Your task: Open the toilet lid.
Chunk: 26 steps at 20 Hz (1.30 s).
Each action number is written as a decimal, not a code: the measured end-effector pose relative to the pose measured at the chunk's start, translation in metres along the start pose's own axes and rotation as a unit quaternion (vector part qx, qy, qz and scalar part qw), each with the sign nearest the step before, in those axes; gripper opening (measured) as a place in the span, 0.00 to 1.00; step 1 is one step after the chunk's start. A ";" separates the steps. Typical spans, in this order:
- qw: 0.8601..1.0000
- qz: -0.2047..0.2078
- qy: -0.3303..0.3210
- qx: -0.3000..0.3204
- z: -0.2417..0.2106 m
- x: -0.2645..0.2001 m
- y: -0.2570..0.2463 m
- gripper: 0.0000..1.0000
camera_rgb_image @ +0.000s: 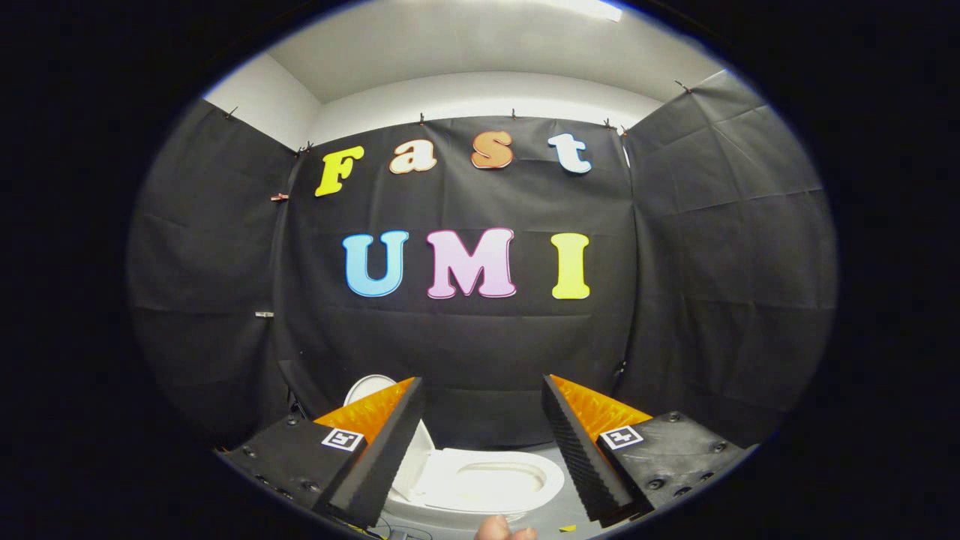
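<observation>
The tongs [484, 390] gape wide, holding nothing. The toilet [480, 484] sits low between the fingers and just ahead of them, its lid [369, 388] raised upright behind the left finger. A fingertip [496, 529] shows nearer than the bowl.

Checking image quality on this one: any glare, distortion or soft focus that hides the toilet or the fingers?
Gripper view: strong fisheye bending, the booth's wall seams bow outward; a ceiling light glares overhead, away from the work; the toilet reads bright but keeps its rim outline, lid raised behind the seat; the open gripper looks sharp; a fingertip in the foreground is soft.
</observation>
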<state>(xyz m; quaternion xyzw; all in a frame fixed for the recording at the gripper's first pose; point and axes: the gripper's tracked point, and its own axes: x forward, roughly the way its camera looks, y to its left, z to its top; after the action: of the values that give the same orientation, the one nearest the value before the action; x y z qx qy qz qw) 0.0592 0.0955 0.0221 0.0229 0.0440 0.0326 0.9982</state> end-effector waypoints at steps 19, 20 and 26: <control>0.999 -0.014 0.007 0.029 -0.018 -0.034 -0.062 0.97; 0.999 -0.013 0.009 0.030 -0.022 -0.035 -0.063 0.97; 0.999 -0.011 0.022 0.032 -0.037 -0.039 -0.066 0.97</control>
<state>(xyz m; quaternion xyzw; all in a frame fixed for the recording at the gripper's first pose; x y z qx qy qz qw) 0.0212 0.0283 -0.0140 0.0537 0.0674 0.0208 0.9961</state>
